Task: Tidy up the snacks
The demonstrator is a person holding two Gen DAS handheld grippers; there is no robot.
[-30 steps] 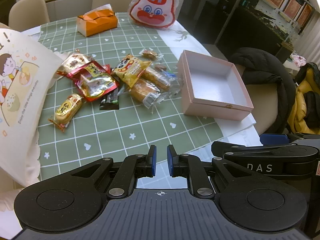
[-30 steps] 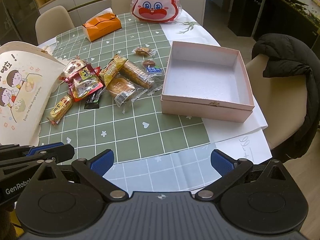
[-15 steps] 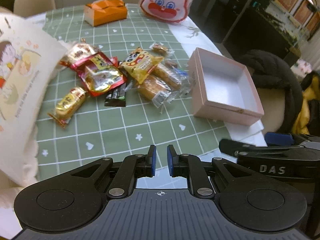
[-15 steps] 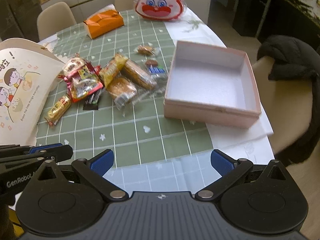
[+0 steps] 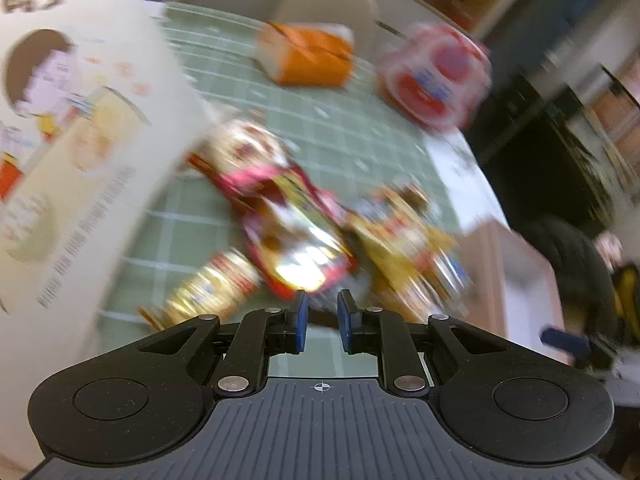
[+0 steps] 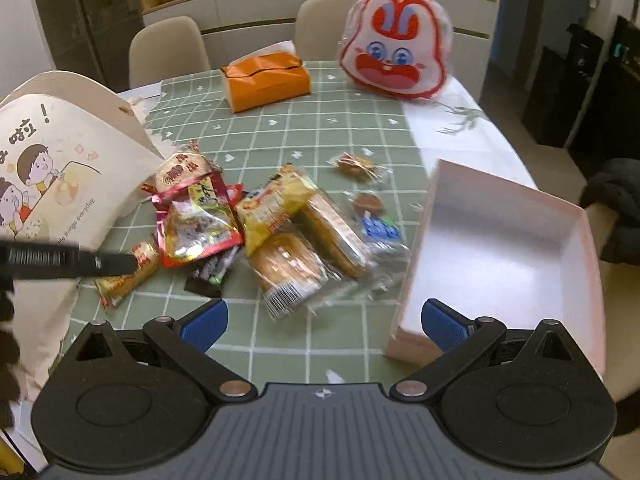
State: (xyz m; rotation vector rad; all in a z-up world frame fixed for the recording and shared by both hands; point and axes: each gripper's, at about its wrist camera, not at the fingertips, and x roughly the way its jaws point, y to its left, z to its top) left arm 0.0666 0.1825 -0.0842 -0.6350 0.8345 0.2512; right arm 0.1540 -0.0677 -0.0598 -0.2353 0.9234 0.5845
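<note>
Snack packets in foil and clear wrap (image 6: 256, 232) lie heaped on the green checked tablecloth (image 6: 280, 136), with the empty pale-pink cardboard box (image 6: 516, 248) just beside them at 3 o'clock. At 9 o'clock of the heap, the left gripper (image 5: 321, 320) hangs with jaws opening on nothing. The right gripper (image 6: 322, 320) is spread wide and empty at 6 o'clock.

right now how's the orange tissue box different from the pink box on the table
The orange tissue box is closed, with white tissue poking out of its top slit; the pink box is open-topped and empty, showing a white inside. The orange tissue box sits at the far side of the table, beyond the snack pile; the pink box sits near the right edge, beside the pile. The pink box looks wider and shallower. Both are rectangular and rest flat on the green checked cloth.
</note>
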